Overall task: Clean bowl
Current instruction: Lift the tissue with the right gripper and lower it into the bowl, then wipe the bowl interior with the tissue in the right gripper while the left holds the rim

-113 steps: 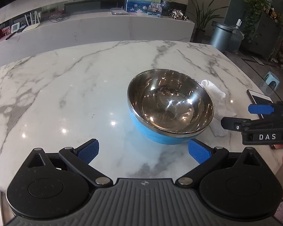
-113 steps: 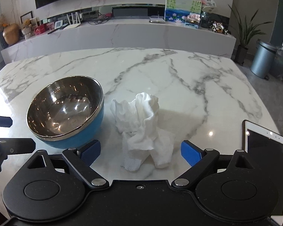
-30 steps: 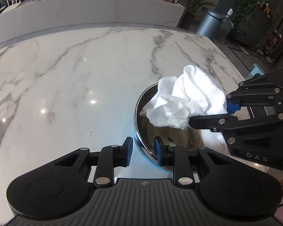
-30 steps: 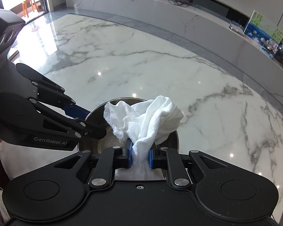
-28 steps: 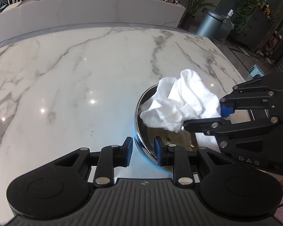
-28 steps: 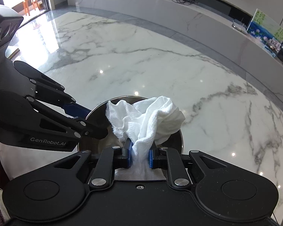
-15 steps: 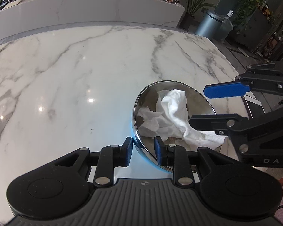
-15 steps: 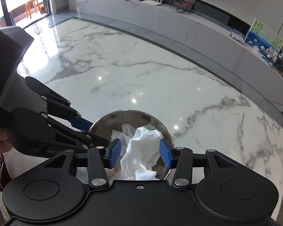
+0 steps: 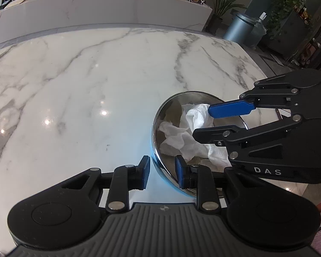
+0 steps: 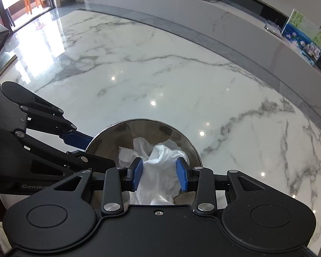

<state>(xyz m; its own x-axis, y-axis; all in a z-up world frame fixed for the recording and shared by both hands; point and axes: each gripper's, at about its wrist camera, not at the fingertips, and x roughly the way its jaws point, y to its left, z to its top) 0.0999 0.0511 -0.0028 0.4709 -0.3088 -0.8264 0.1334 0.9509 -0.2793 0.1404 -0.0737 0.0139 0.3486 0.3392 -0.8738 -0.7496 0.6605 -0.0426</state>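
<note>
Round stainless-steel bowl with blue outer shell (image 9: 160, 126) sits on the white grey-veined marble table (image 9: 75, 85), near its front edge. Crumpled white cloth (image 10: 158, 162) lies inside the bowl, bunched toward the right gripper's side.

Left gripper (image 9: 161, 172): jaws closed down on the near rim, one blue pad outside the wall, one inside. It's pinning the bowl.

Right gripper (image 10: 159, 176): jaws parted, blue pads either side of the cloth's raised fold, apparently not squeezing it. Cloth sits directly ahead of and between the fingers, slightly below them.

Key geometry: the cloth's ridge runs roughly along the right gripper's pointing axis, so the gap straddles it. The right gripper is the nearer one to the cloth; the left is committed to the rim.

Can't tell whether the jaws are about to take the cloth or have let it go; the steel under it is mostly hidden.
</note>
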